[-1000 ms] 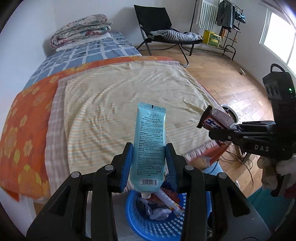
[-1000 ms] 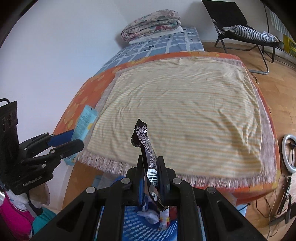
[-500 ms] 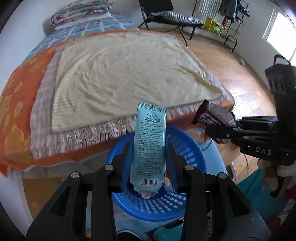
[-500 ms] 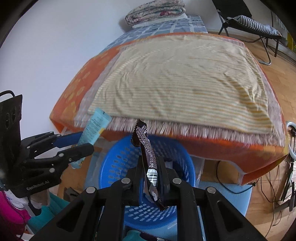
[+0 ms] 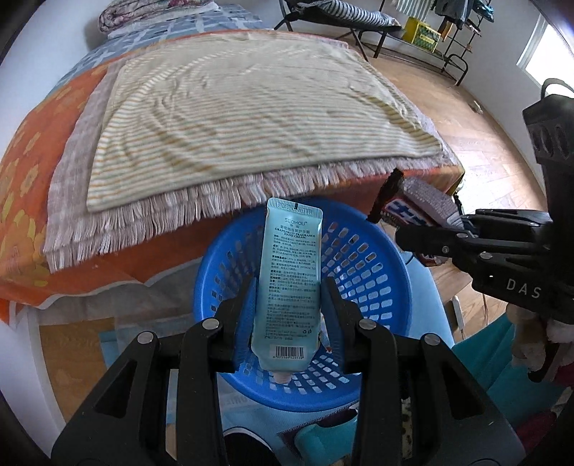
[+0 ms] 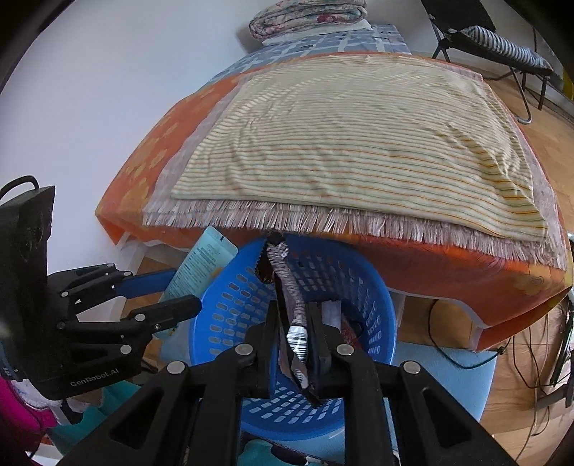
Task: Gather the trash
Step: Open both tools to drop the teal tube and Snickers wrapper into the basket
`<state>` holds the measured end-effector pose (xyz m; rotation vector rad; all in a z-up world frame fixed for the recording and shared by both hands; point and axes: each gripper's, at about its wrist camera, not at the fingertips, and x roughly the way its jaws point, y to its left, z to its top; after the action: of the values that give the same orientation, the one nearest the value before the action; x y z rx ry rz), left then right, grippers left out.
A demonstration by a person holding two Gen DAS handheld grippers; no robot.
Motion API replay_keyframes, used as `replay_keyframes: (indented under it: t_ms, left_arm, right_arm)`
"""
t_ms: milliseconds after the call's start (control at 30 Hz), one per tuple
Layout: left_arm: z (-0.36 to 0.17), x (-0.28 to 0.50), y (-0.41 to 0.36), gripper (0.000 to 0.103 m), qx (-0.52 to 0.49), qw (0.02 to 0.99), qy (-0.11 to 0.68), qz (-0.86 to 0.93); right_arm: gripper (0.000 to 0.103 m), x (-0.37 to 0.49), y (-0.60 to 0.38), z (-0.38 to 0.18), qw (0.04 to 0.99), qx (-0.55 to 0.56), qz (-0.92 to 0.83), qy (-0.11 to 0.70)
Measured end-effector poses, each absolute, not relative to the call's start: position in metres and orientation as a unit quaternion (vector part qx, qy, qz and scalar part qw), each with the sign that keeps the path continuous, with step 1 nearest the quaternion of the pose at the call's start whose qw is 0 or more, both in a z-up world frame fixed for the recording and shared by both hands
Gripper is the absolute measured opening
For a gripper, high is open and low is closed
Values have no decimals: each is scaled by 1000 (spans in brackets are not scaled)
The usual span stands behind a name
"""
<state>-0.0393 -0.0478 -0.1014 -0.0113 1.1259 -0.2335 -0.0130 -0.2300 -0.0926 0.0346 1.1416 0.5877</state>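
A blue perforated basket (image 5: 362,261) (image 6: 229,304) stands on the floor below the bed's edge. My left gripper (image 5: 290,286) (image 6: 184,290) is shut on a pale blue hand cream tube (image 5: 291,258) (image 6: 202,265), which stands upright over the basket's left side, cap end down. My right gripper (image 6: 293,308) (image 5: 412,226) hovers over the basket with a dark candy wrapper (image 6: 287,283) (image 5: 412,204) upright between its pads; its jaws are opening, and the wrapper still stays in place. Some trash (image 6: 333,312) lies inside the basket.
The bed's striped, fringed blanket (image 5: 251,107) hangs just above the basket's far rim. The basket rests on a light blue mat (image 6: 445,372). Cables (image 6: 538,358) trail over the wood floor at right. A folding chair (image 5: 340,18) stands far back.
Both grippers have come down and forward off the bed with their items, and they now hang over the blue basket. The wrapper and tube sit the same way between the jaws.
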Motion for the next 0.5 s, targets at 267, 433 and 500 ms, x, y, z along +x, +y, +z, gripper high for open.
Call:
replay_keyframes:
  t_ms: [267,433,500]
  left_arm:
    - [-105,-38,-47,37,-6,838,536,-104]
    - [-106,-38,-46,54,-5,837,538,-98]
    - [-105,-38,-46,56,-4,839,536,-96]
  right_arm:
    - [26,-13,-230,-95,802,14,269,533]
    - [35,-12,-231,-94,806,12,264,529]
    - [45,-12,-231,-94,807,10,262,529]
